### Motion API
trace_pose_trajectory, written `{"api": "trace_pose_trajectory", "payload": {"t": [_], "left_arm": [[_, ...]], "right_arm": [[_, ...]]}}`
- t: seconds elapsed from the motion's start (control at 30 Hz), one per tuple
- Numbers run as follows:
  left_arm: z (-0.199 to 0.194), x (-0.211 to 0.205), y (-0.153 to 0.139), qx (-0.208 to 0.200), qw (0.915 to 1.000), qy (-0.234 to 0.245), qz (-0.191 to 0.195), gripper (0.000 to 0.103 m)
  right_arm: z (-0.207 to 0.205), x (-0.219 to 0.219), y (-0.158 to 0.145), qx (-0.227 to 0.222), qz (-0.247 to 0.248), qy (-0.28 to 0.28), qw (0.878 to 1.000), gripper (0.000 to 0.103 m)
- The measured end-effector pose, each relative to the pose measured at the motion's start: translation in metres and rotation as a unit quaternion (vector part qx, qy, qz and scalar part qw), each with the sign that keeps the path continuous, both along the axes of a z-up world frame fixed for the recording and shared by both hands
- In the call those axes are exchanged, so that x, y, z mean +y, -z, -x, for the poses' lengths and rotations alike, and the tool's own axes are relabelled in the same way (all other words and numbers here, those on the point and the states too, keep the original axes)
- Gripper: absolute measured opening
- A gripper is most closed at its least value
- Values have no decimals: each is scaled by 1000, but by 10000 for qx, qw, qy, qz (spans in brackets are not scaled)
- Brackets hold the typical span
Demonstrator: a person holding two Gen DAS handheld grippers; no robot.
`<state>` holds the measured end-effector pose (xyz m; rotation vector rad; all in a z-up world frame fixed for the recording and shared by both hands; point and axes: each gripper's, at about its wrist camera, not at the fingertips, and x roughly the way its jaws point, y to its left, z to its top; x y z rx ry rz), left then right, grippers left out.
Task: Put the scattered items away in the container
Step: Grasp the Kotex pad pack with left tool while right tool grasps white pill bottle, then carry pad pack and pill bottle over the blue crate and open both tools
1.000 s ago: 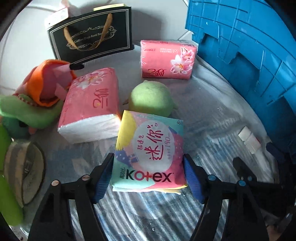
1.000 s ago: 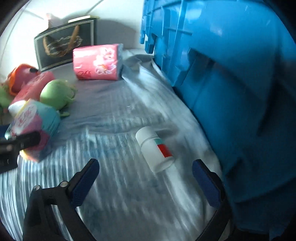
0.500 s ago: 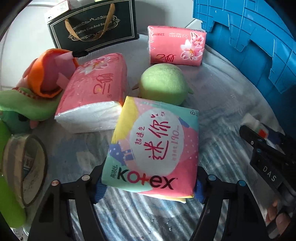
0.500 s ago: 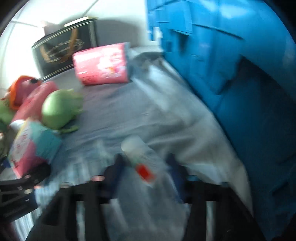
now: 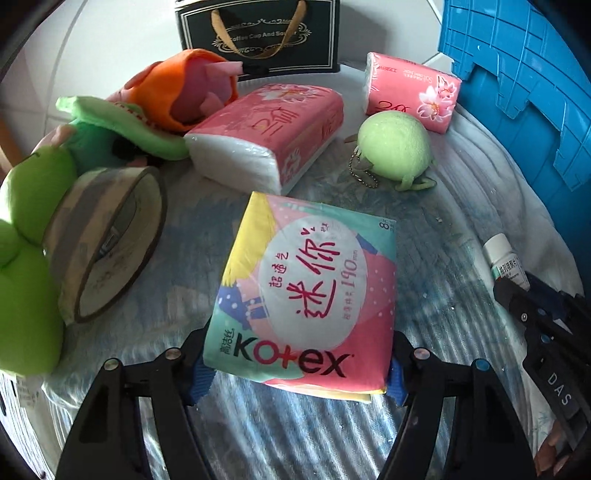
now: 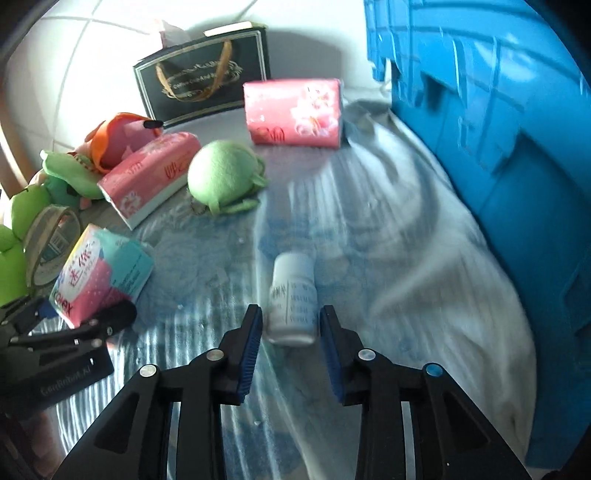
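Kotex pad packet (image 5: pixel 306 299), pastel pink, teal and yellow, sits clamped between the blue pads of the left gripper (image 5: pixel 295 363), its near edge pinched from both sides and its far end tilted out over the pale, streaked cloth (image 5: pixel 461 206) that covers the surface. To its right, the right gripper (image 6: pixel 291 326) has its jaws closing on a small white medicine bottle (image 6: pixel 293 295) that lies on its side, the printed label facing up and the blue pads against its lower half. In the left wrist view that same bottle (image 5: pixel 504 260) pokes out of the black fingers at the right edge. Other scattered items lie beyond: a large pink tissue pack (image 5: pixel 273 136) with its white end showing, a smaller pink tissue pack (image 5: pixel 410 90) farther back, and a round green plush toy (image 5: pixel 395 146) with a ball chain between them. At the left sit a roll of brown packing tape (image 5: pixel 107 240), a bright green plush (image 5: pixel 26 266) and an orange and pink plush (image 5: pixel 188 85). A black gift bag (image 5: pixel 258 33) with gold handles stands upright at the back against the white tiled wall (image 6: pixel 74 55). The blue plastic crate (image 6: pixel 498 147), ribbed on its side, rises along the right of the cloth, close to the medicine bottle; its inside cannot be seen.
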<state>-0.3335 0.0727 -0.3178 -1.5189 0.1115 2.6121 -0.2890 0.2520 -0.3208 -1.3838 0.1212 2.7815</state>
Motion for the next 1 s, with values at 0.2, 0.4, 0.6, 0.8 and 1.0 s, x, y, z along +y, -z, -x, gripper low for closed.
{"api": "trace_pose_trajectory", "payload": {"t": [0.2, 0.4, 0.6, 0.8, 1.0], "left_arm": [[-9, 1, -2, 102, 9997, -220, 63, 71], [-28, -2, -24, 356, 9983, -459, 107, 71], [-55, -16, -75, 695, 9930, -957, 66, 71], [-94, -35, -139, 1211, 9832, -1367, 61, 71], [-136, -50, -194, 1730, 9753, -1376, -38, 71]], "right_arm": [[11, -5, 10, -189, -116, -110, 9997, 28], [-3, -9, -16, 220, -82, -364, 9991, 27], [-19, -30, -66, 672, 50, -1003, 9927, 27], [-46, -56, -130, 1293, 110, -1464, 9807, 27], [-81, -70, -193, 1891, 75, -1483, 9707, 27]]}}
